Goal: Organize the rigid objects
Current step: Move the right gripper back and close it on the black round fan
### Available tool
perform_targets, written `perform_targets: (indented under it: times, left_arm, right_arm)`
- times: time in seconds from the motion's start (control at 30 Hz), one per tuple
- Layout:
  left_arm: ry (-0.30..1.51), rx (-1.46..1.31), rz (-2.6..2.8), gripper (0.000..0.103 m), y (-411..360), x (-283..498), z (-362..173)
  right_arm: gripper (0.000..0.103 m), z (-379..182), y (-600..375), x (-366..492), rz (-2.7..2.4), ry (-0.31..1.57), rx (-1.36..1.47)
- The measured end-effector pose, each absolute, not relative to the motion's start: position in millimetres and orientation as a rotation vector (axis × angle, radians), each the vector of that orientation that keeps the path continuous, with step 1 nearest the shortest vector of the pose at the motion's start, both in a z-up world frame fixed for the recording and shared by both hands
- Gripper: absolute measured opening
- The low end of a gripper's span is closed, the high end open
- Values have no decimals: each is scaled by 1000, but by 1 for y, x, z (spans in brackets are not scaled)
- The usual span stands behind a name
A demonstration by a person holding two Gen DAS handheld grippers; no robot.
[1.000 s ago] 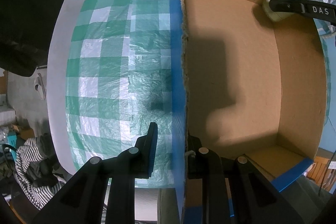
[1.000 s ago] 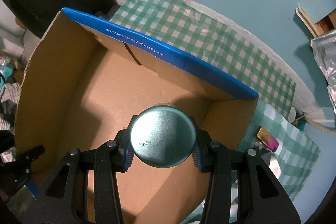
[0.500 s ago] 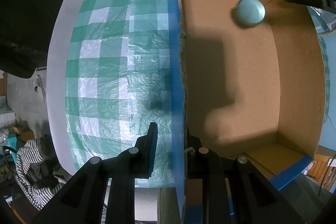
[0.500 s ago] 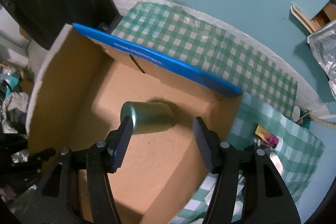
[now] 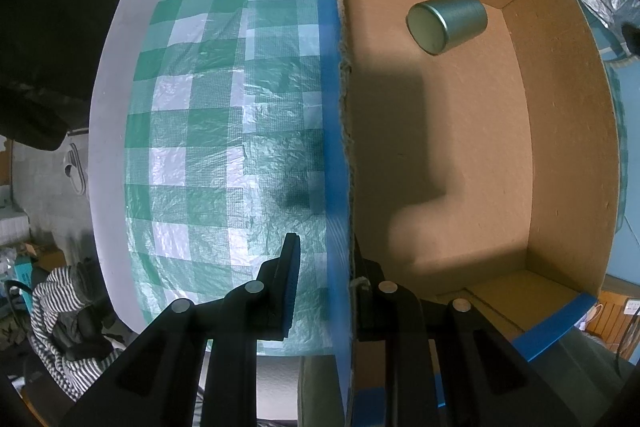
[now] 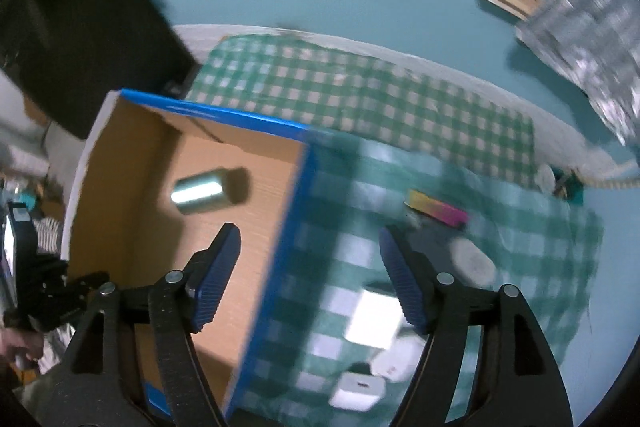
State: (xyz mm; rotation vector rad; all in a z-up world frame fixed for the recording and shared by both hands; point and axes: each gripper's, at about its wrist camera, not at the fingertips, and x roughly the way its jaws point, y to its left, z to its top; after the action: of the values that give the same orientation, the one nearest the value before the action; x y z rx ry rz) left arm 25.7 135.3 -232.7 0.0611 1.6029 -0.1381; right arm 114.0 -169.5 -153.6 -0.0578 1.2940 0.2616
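One can in the box — more to go

The can (image 5: pixel 447 22) lies in the box (image 5: pixel 560 155). The right tool (image 6: pixel 310 267) is wide apart; the left tool (image 5: pixel 326 291) straddles the box wall — things (image 6: pixel 374 319) wait on the surface (image 6: pixel 400 99).

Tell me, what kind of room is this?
Probably a room in someone's home, not a factory. A green checked tablecloth covers the table, a cardboard box with a metal tin sits on it, and striped clothes lie heaped beside it.

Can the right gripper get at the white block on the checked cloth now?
Probably yes. The right gripper is open and empty, above the cloth, and nothing covers the white block below it; the view is blurred, though.
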Motion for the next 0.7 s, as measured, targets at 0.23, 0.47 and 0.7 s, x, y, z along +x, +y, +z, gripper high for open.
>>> perform_targets:
  times: [0.23, 0.47, 0.7]
  left_arm:
    - [1603, 63, -138, 21, 135, 26, -233]
    - [1604, 62, -135, 21, 135, 25, -233]
    - [1606, 61, -128, 21, 135, 25, -234]
  right_arm:
    - [74, -178, -240, 101, 115, 1352, 25]
    - [74, -222, -293, 94, -9, 1431, 70]
    - [74, -256, -308, 90, -42, 1477, 83]
